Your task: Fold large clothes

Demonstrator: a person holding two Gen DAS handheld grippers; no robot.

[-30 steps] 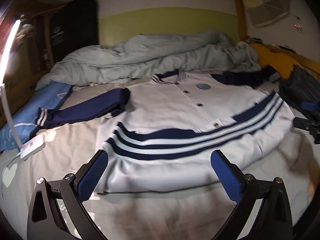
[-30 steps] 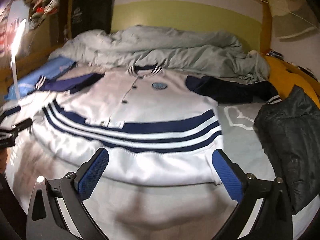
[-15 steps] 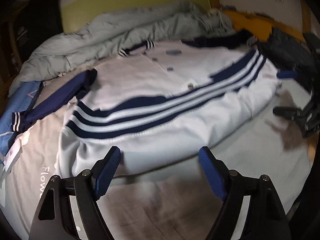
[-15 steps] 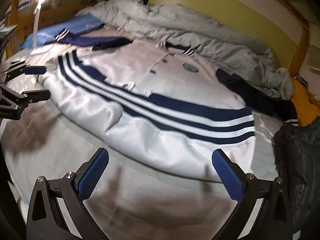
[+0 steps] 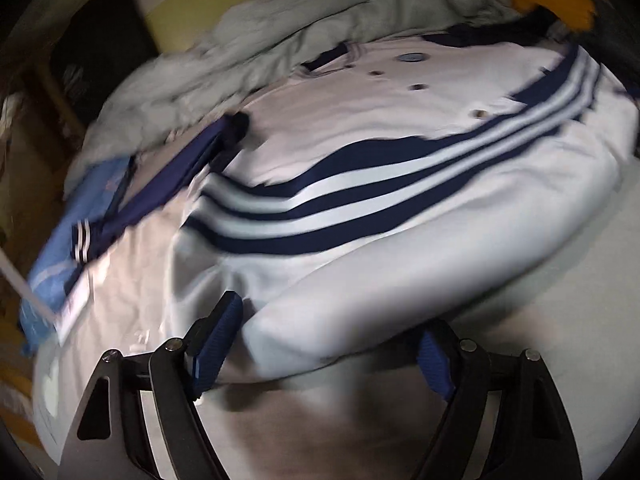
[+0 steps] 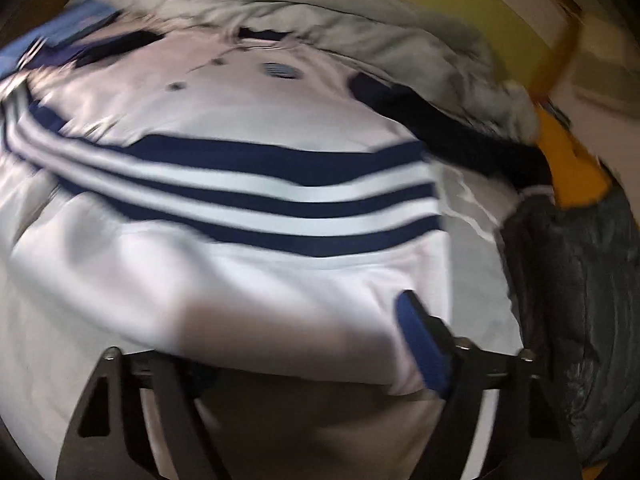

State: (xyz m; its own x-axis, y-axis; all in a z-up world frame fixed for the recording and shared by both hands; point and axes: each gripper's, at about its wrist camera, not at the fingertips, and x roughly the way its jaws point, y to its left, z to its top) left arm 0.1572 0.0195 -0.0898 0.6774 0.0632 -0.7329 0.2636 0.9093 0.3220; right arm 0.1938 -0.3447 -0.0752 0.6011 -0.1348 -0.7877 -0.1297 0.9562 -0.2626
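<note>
Two grippers tilted down at a white jacket (image 5: 400, 168) spread on the bed, rumpled grey duvet (image 5: 320, 28) behind, dark coat (image 6: 580, 280) at right, left gripper (image 5: 324, 344) astride the hem, right gripper (image 6: 312, 364) just narrowing over the hem's corner, grip uncertain.

Garment: white button-front jacket with navy stripes (image 5: 360, 168), spread flat on the grey bed sheet (image 5: 580, 320)
Left gripper (image 5: 320, 350): jaws apart (have just narrowed), straddling the jacket's hem
Behind: rumpled grey duvet (image 5: 280, 36)
</note>
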